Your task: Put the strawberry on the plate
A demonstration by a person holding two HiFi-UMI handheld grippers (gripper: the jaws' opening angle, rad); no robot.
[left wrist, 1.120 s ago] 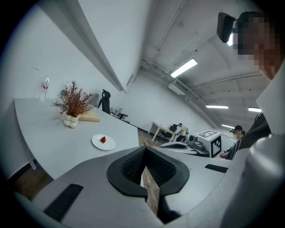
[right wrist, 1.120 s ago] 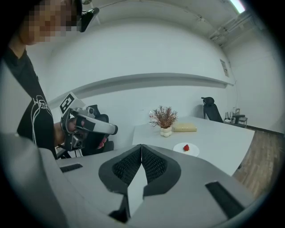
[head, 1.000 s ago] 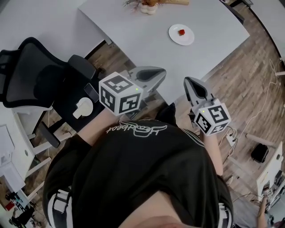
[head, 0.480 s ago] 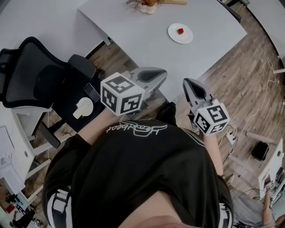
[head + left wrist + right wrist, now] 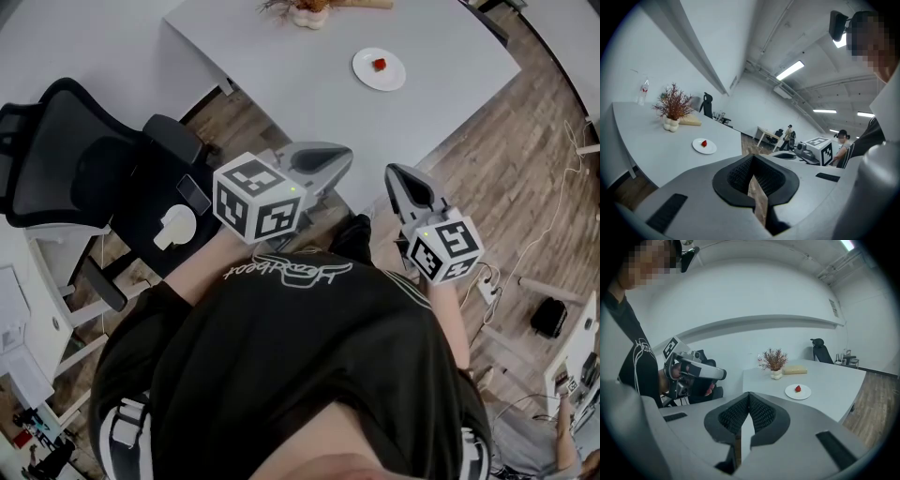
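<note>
From where I stand, the strawberry [image 5: 380, 65] lies already on the white plate [image 5: 391, 79], near its middle, and the plate stands on the grey table [image 5: 281, 75], toward the side of the wooden floor. The person is well apart from the table. The left gripper [image 5: 328, 159] has its jaws together with nothing between them, and the right gripper [image 5: 397, 180] is also closed and empty, so to my judgement the task is done. The danger I see is only in going back. If one gripper reaches again to the plate, a push on its rim could slide it toward the table edge, or the strawberry, which is small and round, could roll off. Closed jaws would push it away instead of catching it. On the floor, the cables [image 5: 553, 211] at the person's right and the black office chair [image 5: 75, 159] at the left could catch a foot during a step. For writing, the black shirt [image 5: 291, 356] carries one white word in cursive, but it is upside down to me and I cannot read it surely. The cubes on the grippers show only black and white square patterns, no letters.
</note>
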